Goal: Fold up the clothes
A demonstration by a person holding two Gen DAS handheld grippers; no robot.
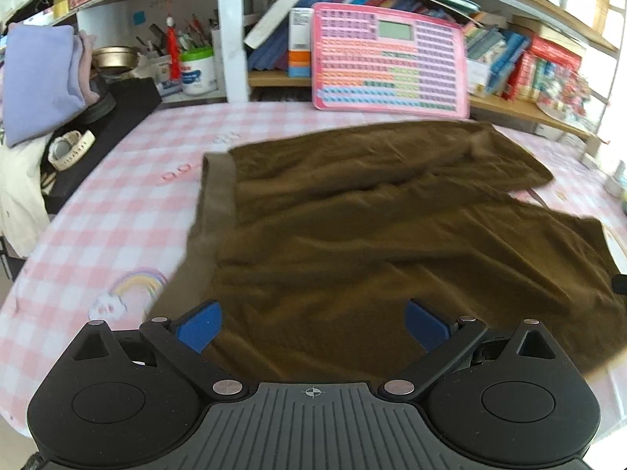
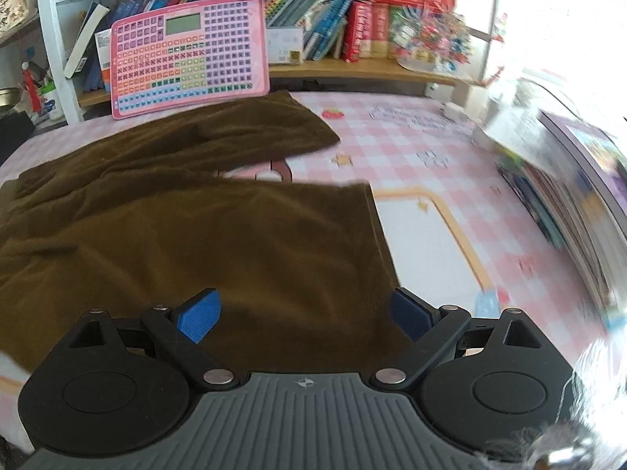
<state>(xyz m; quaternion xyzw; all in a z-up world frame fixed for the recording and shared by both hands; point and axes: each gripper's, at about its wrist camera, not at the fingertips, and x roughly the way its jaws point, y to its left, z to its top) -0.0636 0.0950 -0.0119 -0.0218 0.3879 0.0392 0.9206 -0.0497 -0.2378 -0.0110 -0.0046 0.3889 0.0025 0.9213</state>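
A pair of brown shorts (image 1: pixel 372 219) lies spread flat on the pink checked tablecloth (image 1: pixel 117 211), waistband (image 1: pixel 217 196) to the left, two legs pointing right. My left gripper (image 1: pixel 313 325) is open and empty, just above the near waist side of the shorts. In the right wrist view the shorts (image 2: pixel 219 235) fill the left and middle, with the near leg's hem (image 2: pixel 376 227) by the middle. My right gripper (image 2: pixel 305 313) is open and empty above that near leg, close to its hem.
A pink keyboard toy (image 1: pixel 392 58) leans on the bookshelf at the back, also in the right wrist view (image 2: pixel 188 55). Folded lilac clothes (image 1: pixel 39 82), a watch (image 1: pixel 70 149) and a black box (image 1: pixel 117 109) sit at the left. Stacked books (image 2: pixel 568 203) lie at the right edge.
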